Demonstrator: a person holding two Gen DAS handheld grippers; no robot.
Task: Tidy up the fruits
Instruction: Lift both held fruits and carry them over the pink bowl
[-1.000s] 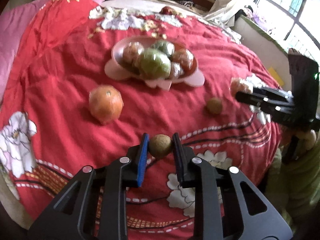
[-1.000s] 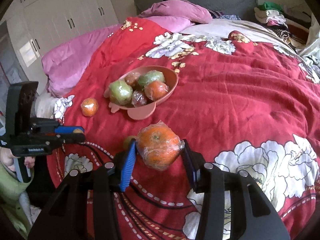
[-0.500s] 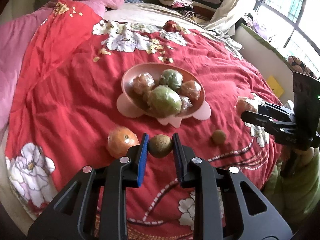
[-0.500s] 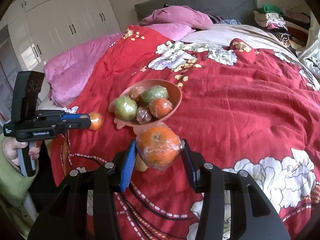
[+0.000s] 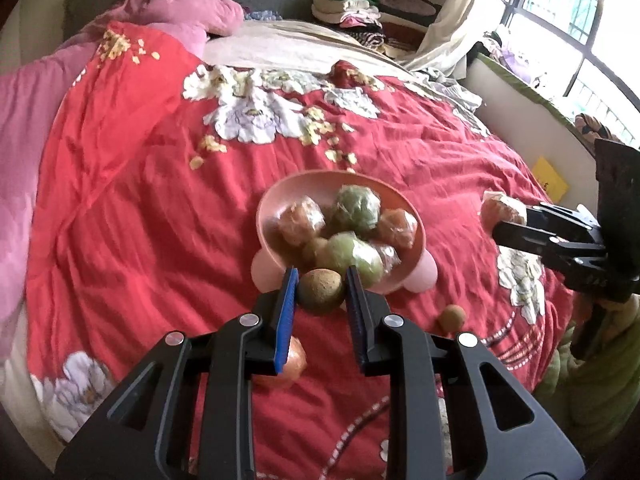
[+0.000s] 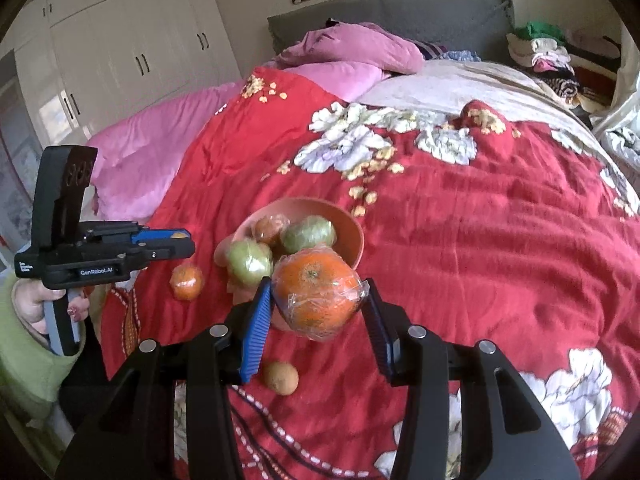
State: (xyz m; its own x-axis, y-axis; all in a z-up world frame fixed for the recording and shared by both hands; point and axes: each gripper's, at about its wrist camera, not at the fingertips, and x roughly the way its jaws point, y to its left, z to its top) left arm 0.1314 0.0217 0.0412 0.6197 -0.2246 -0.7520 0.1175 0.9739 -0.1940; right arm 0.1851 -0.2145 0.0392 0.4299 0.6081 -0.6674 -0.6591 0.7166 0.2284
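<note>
Red floral bedspread (image 5: 140,208) – left tool (image 5: 321,285) clamps a brown fruit (image 5: 321,291), right tool (image 6: 319,295) a wrapped orange (image 6: 318,294).

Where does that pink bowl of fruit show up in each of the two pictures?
Left wrist view: the bowl sits just below centre, right behind the small brown fruit in the left gripper.
Right wrist view: the bowl is left of centre, partly behind the wrapped orange.
Shared landmark: the pink pillow.
</note>
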